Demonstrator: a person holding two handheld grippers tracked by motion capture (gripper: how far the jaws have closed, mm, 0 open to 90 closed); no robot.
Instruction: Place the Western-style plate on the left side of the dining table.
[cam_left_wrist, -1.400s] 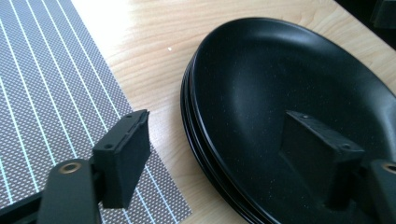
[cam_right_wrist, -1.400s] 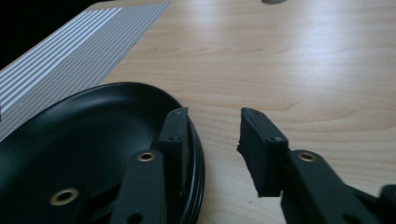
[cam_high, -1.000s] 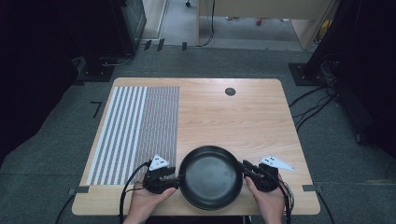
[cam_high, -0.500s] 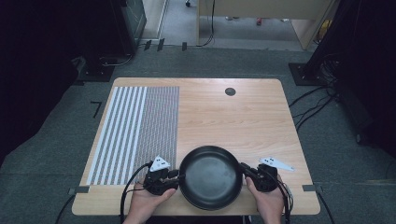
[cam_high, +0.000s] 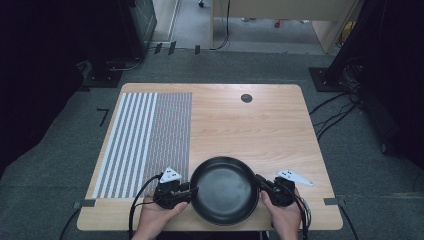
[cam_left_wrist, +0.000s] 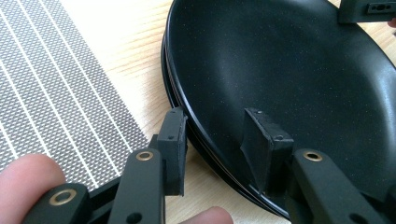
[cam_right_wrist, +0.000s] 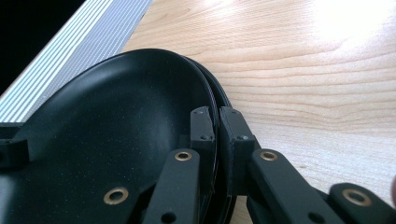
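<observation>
A stack of shallow black plates (cam_high: 225, 190) lies at the table's front edge, and at least two rims show in the left gripper view. My left gripper (cam_high: 192, 191) holds the stack's left rim. Its jaws have just been closing, with one pad on the outer rim and the other on the inner wall of the top plate (cam_left_wrist: 280, 60); the left gripper (cam_left_wrist: 217, 135) straddles that wall. My right gripper (cam_high: 259, 181) is shut tight on the right rim, and the thin edge of the plate (cam_right_wrist: 116, 116) runs between the jaws of the right gripper (cam_right_wrist: 217, 123).
A grey striped mat (cam_high: 145, 140) covers the left part of the wooden table (cam_high: 250, 130). A small black round grommet (cam_high: 246, 98) sits near the far edge. Cables trail from both grippers over the front edge. Dark floor surrounds the table.
The jaws of both grippers have drawn a little closer onto the plates' rim. The hands and the plates stay where they were.
</observation>
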